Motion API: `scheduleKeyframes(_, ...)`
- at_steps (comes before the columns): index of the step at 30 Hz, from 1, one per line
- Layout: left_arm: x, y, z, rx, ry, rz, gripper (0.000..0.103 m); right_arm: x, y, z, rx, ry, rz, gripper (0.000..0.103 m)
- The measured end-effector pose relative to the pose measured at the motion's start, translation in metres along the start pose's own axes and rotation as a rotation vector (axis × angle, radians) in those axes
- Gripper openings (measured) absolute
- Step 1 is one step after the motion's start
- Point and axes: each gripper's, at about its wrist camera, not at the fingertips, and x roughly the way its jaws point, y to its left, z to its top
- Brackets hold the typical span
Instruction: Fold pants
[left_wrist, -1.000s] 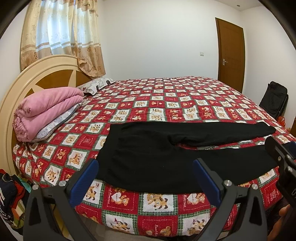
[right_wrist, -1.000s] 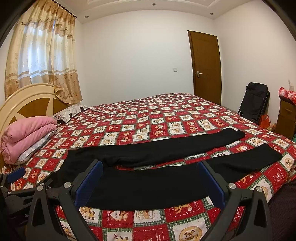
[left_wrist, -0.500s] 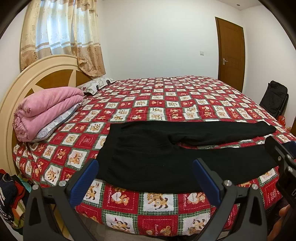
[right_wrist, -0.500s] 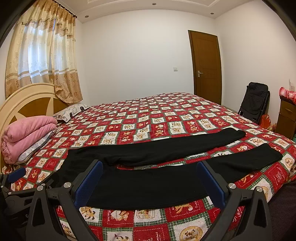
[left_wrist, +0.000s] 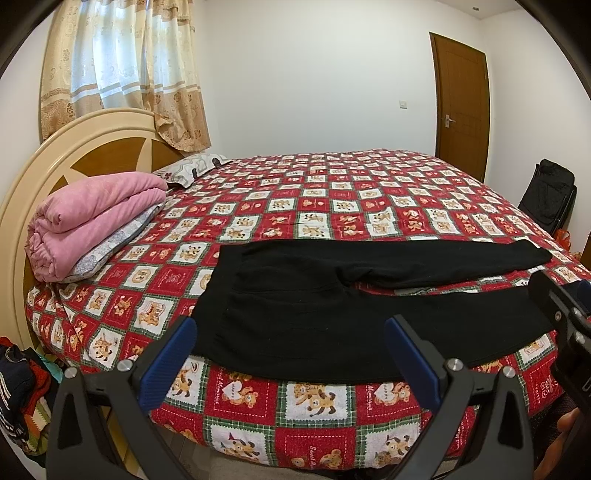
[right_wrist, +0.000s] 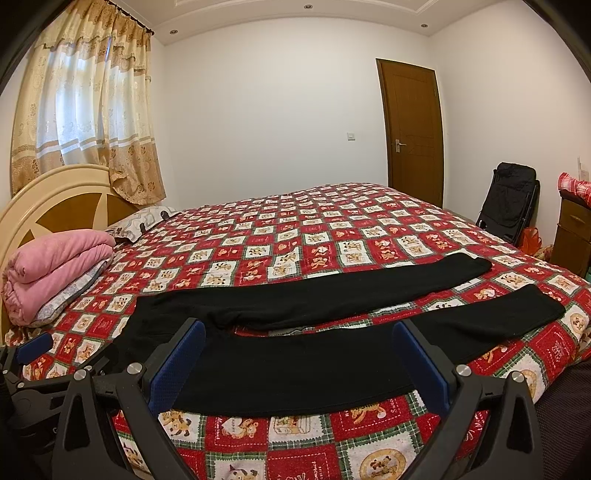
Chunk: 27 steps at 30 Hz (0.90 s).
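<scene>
Black pants (left_wrist: 317, 317) lie flat near the front edge of a bed with a red bear-patterned cover (left_wrist: 351, 192), waistband to the left, both legs stretched right. In the right wrist view the pants (right_wrist: 295, 354) show their two leg ends at the right. My left gripper (left_wrist: 291, 354) is open in front of the waist end, short of the bed edge, holding nothing. My right gripper (right_wrist: 299, 354) is open too, before the near leg, also short of the cloth. The right gripper's body (left_wrist: 565, 317) shows at the right edge of the left wrist view.
A folded pink quilt (left_wrist: 88, 218) and a pillow (left_wrist: 192, 168) lie by the rounded headboard (left_wrist: 55, 155). Clothes (left_wrist: 22, 395) are piled on the floor at left. A black folding chair (right_wrist: 511, 206), a wooden cabinet (right_wrist: 572, 229) and a brown door (right_wrist: 412, 129) stand at right.
</scene>
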Motion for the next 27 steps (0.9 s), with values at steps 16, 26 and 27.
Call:
scheduleKeyframes(16,-0.0003,0.0007,-0.0020,0.000,0.004,-0.002,0.103,-0.0009,0.0012,-0.0023,-0.002,0.004,0.001,0.102)
scheduleKeyframes(26,0.0012,-0.0012,-0.0023,0.002,0.006,0.001,0.103,-0.0019,0.0035,-0.0060,-0.004,0.006,0.002,0.102)
scheduleKeyframes(27,0.0025,-0.0018,-0.0049,0.002,0.009,0.001,0.103,-0.0024,0.0044,-0.0073,-0.004,0.007,0.003,0.102)
